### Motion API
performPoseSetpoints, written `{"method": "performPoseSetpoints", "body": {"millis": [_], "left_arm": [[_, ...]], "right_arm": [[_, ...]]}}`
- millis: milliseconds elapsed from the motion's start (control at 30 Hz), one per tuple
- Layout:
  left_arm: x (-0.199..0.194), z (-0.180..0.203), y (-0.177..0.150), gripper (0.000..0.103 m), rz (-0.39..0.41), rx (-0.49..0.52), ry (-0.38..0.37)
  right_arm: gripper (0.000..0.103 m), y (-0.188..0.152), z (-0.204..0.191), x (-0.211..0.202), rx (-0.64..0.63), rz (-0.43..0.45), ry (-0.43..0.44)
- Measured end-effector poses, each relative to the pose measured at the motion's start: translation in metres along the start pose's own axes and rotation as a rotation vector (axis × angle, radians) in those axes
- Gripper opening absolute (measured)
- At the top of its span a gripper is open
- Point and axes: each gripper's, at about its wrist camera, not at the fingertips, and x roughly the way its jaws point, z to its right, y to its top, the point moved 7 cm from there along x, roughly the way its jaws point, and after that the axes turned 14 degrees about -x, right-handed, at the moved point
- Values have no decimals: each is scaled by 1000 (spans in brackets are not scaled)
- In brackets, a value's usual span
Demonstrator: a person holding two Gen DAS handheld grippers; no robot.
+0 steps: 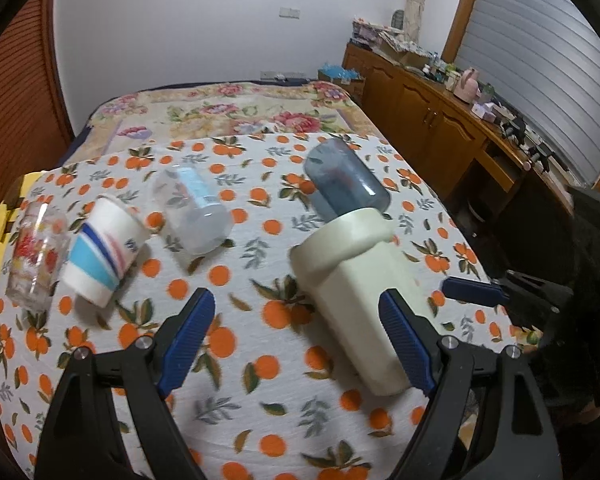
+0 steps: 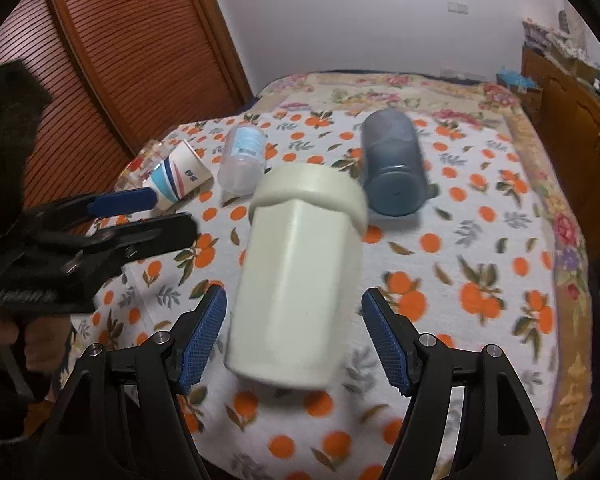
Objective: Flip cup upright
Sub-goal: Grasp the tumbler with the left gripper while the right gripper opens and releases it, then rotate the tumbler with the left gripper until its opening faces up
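Five cups [image 2: 300,276] lying on orange-print cloth [image 1: 260,360], floral bedspread [image 1: 228,108], both grippers' fingers [image 1: 190,342] spread

A home bedroom: a bed [image 1: 228,108] with a floral quilt, wooden louvred wardrobe doors [image 2: 140,40] left, cluttered wooden sideboard [image 1: 432,108] right

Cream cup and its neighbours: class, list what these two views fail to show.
- Cream cup: open end faces away in both views; inside hidden.
- Paper cup: print motion-blurred, unreadable.
- Glass: right view, mostly hidden behind the paper cup.
- Blue cup: left view, its end covered by cream cup.
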Motion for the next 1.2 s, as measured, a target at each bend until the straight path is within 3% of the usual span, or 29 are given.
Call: {"method": "performPoseSetpoints", "body": {"millis": [300, 533, 733, 1067, 1200], "left_arm": [[37, 42, 0, 85, -145, -26, 29], [65, 70, 1, 87, -199, -14, 66], [77, 84, -1, 88, -221, -6, 54], [93, 88, -7, 91, -274, -95, -15], [109, 90, -21, 91, -324, -106, 10]], "right_arm": [[73, -31, 38, -51, 45, 56, -96], [74, -52, 58, -53, 99, 58, -102], [74, -61, 65, -57, 116, 63, -106], [74, -66, 74, -57, 154, 73, -110], [74, -67, 77, -58, 163, 75, -116]]}}
